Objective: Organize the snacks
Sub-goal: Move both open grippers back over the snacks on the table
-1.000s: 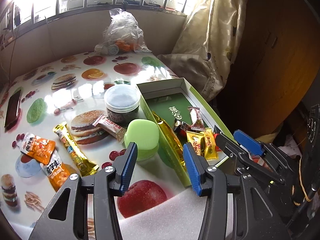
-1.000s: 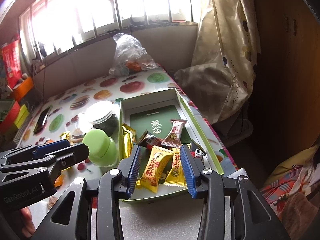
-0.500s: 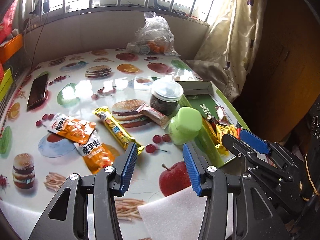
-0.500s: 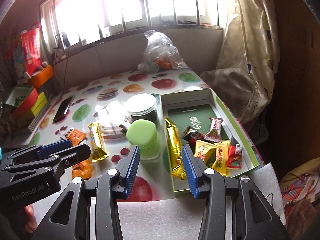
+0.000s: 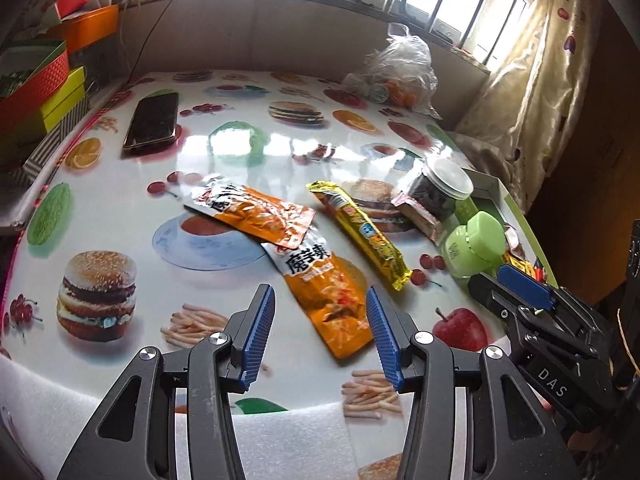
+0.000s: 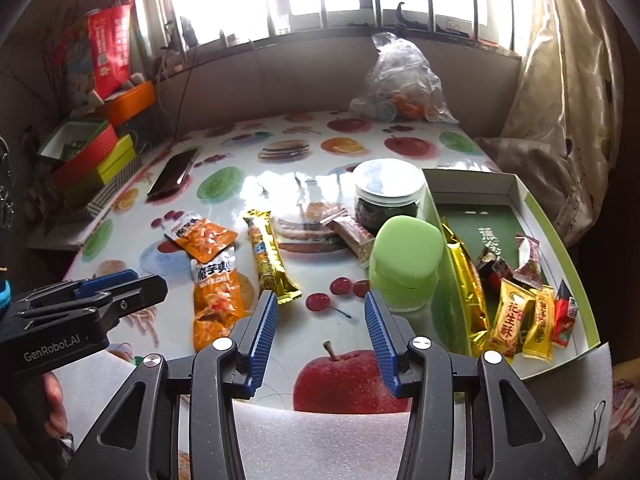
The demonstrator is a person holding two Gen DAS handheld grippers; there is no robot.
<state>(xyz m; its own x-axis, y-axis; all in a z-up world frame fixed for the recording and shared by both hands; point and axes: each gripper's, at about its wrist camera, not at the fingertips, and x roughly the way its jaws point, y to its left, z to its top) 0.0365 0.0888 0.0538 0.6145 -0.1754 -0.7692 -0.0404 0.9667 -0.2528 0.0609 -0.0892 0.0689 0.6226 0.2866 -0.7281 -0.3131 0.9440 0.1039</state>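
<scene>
Both grippers have moved left, away from the box (image 6: 536,216) – the left gripper (image 5: 320,332) now hangs, apart and empty, over the orange packet (image 5: 324,296) on the table (image 5: 120,208). The right gripper (image 6: 320,336) is opening with nothing between its jaws, near the green jar (image 6: 406,264).

Both handheld grippers displaced from the green cardboard box (image 6: 556,236) toward the loose snacks on the table.

Left gripper (image 5: 320,332), formerly over the box edge and the pale green plastic jar (image 5: 476,246), now hangs above the lower orange foil snack pouch (image 5: 324,288), its gap unchanged. Right gripper (image 6: 320,338), formerly over the yellow candy wrappers (image 6: 520,320) in the box, now frames printed cherries on the glossy food-print tablecloth (image 6: 224,184); its jaws are opening, nothing between them.
</scene>
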